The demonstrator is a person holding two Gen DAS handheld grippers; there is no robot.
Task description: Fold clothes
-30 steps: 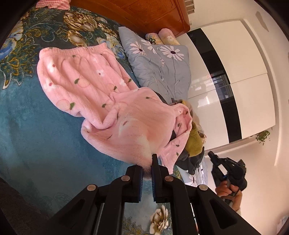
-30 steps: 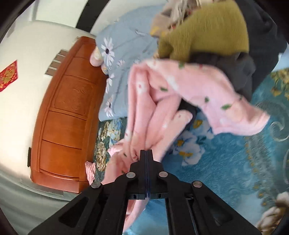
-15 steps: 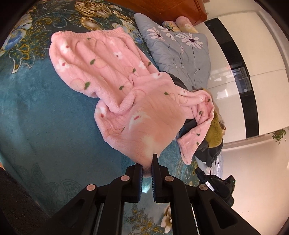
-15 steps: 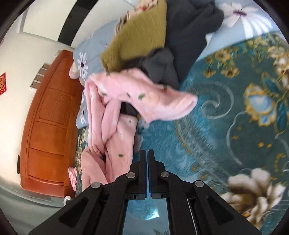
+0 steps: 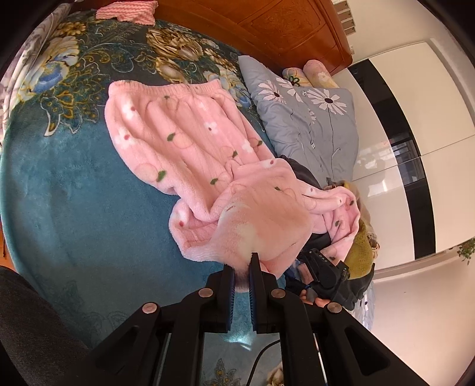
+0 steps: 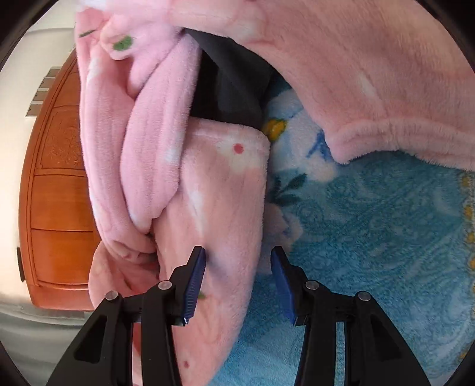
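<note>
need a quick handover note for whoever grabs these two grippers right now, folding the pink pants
Left gripper: shut on a cuff of the pink fleece pants, lifting it off the teal bedspread.
Right gripper: open, jaws straddling the other leg's edge, not yet clamped.
Pants: waistband flat toward the headboard, legs bunched, one draped over the dark clothes pile by the grey pillow.
Done: one cuff gripped. Left: close the right gripper, pull the legs clear, fold.

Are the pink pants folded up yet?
Not yet. The pink pants lie spread and rumpled on the blanket, one leg pinched in the left gripper.
</note>
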